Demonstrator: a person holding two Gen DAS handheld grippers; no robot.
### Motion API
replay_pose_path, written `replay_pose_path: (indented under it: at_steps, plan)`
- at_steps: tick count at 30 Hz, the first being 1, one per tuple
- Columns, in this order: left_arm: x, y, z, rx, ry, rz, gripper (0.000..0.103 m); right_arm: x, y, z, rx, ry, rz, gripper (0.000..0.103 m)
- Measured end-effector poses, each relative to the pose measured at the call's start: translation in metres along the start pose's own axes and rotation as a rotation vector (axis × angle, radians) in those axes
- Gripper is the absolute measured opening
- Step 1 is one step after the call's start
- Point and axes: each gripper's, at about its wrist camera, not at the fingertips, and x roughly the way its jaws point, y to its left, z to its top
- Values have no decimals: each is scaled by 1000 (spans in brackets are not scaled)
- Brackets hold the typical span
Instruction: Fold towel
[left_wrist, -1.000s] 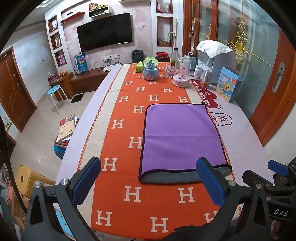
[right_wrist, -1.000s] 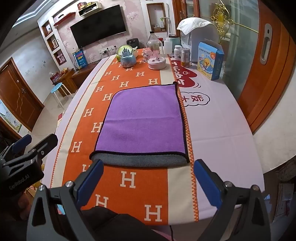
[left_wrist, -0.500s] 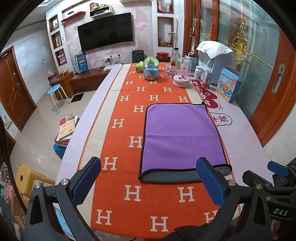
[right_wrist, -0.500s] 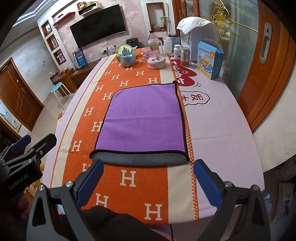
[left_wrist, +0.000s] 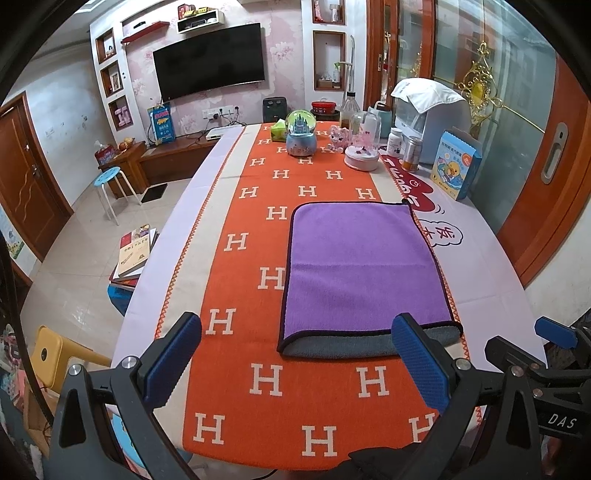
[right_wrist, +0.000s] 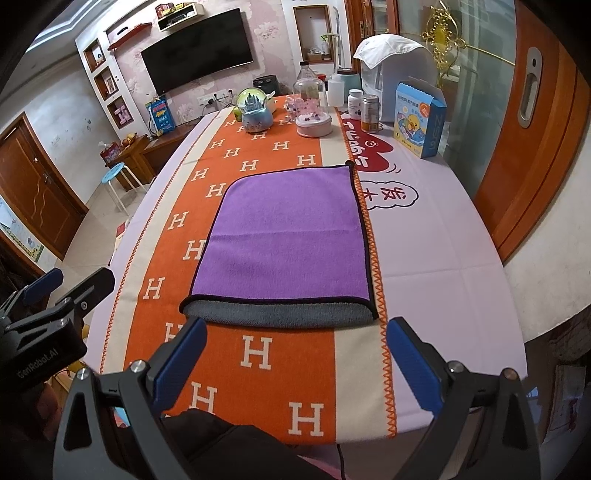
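Observation:
A purple towel (left_wrist: 360, 264) with a black hem lies flat on the orange H-patterned runner (left_wrist: 236, 280), folded once; its grey underside shows along the near edge (left_wrist: 365, 345). It also shows in the right wrist view (right_wrist: 286, 242). My left gripper (left_wrist: 295, 354) is open and empty, held above the table's near end, its right finger over the towel's near right corner. My right gripper (right_wrist: 291, 354) is open and empty, just short of the towel's near edge. Each gripper shows at the side of the other's view.
At the table's far end stand a snow globe (left_wrist: 301, 134), a pink glass-domed ornament (left_wrist: 362, 147), bottles and jars (left_wrist: 402, 147), a blue carton (left_wrist: 456, 166) and a white appliance (left_wrist: 430, 118). Books (left_wrist: 135, 254), a blue stool (left_wrist: 109, 184) and a yellow stool (left_wrist: 55, 360) stand left of the table.
Both grippers have hardly moved; the views shift only slightly. The towel lies as before.

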Motion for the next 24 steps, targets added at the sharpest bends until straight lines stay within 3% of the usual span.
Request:
replay_pose_path:
  at_steps: [10,24]
  plan:
    - [1,-2,-3,10,23,-15,102,-3,4,-6,-13,-7,-8,98]
    - [21,4,15,7,83,-43,102,12,1,11,-90,-41,-14,98]
